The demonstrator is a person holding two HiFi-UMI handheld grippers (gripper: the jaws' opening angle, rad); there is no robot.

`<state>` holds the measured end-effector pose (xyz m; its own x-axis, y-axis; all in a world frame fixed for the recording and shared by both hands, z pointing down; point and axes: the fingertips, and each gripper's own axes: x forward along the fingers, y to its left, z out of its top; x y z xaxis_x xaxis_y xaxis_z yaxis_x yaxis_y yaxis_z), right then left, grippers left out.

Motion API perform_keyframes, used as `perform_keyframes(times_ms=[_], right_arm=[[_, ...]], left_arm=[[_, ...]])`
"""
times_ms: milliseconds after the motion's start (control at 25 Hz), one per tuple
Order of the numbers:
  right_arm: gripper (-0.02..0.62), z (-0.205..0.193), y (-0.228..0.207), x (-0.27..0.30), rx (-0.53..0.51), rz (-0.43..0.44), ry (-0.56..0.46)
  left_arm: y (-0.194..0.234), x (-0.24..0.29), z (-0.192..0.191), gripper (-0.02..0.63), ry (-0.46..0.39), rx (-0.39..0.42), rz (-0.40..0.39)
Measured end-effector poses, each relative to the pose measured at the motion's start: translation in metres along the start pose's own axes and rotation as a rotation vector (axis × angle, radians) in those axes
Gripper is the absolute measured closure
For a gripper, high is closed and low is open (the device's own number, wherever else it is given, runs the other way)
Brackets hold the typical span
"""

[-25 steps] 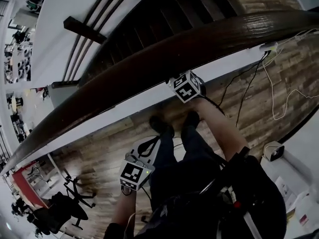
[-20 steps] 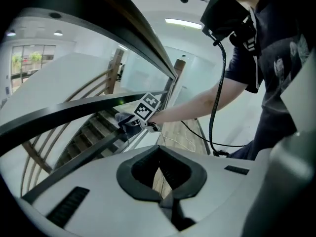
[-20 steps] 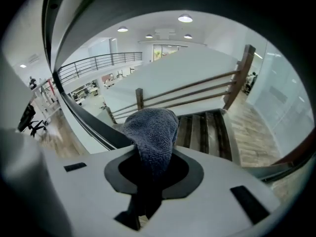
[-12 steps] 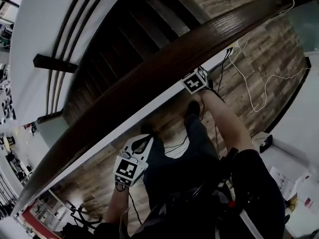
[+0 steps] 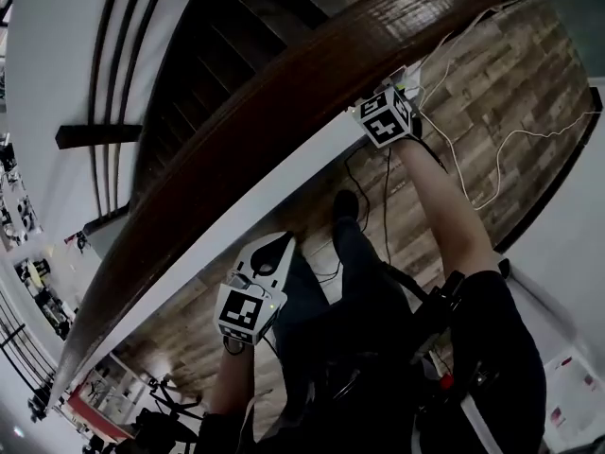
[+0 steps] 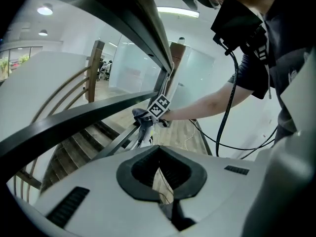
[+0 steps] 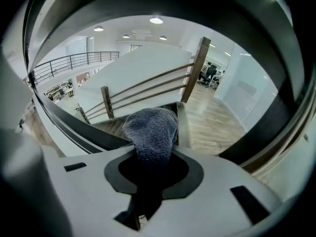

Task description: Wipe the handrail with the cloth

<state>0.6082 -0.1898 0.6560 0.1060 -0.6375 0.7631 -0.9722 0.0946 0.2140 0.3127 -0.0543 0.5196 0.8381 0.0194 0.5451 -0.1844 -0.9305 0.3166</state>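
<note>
Right gripper is holding the cloth at the handrail's near edge

The left gripper (image 5: pixel 269 253) is hanging low and well apart from the rail, its jaws together on nothing. The handrail (image 5: pixel 284 93) is running diagonally from lower left to upper right. The right gripper (image 5: pixel 386 116), the nearer one, is pinching the grey cloth (image 7: pixel 150 127), so the wipe probably follows that axis.

Wood-plank floor (image 5: pixel 515 69), white cables (image 5: pixel 460 170) trailing across it, dark stair treads (image 5: pixel 203 74)
</note>
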Motion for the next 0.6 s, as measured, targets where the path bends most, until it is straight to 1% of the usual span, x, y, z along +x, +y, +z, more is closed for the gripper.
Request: perform_keyframes(times_ms=[120,200,320,400,520,600], right_arm=[[0.532,-0.016,-0.045,0.003,0.034,-0.028,0.016],[0.532,-0.022,-0.068,0.005,0.043,-0.043,0.023],[0.532,-0.025,-0.097,0.006,0.028,-0.069,0.041],[0.535,-0.024,-0.103,0.004,0.015,-0.08,0.036],[0.535,-0.027,-0.102,0.005,0.055,-0.087,0.041],[0.535,-0.028,-0.1,0.004,0.056,-0.094,0.058]], left_arm=[[-0.021,0.018,0.013,0.598,0.042,0.026,-0.018],[-0.028,0.024,0.015,0.598,0.078,0.033,-0.011],[-0.032,0.024,0.014,0.598,0.118,0.03,0.01],[-0.033,0.02,0.012,0.598,0.136,0.029,0.017],[-0.037,0.014,0.014,0.598,0.131,0.006,0.033],[-0.04,0.01,0.017,0.598,0.133,0.019,0.049]])
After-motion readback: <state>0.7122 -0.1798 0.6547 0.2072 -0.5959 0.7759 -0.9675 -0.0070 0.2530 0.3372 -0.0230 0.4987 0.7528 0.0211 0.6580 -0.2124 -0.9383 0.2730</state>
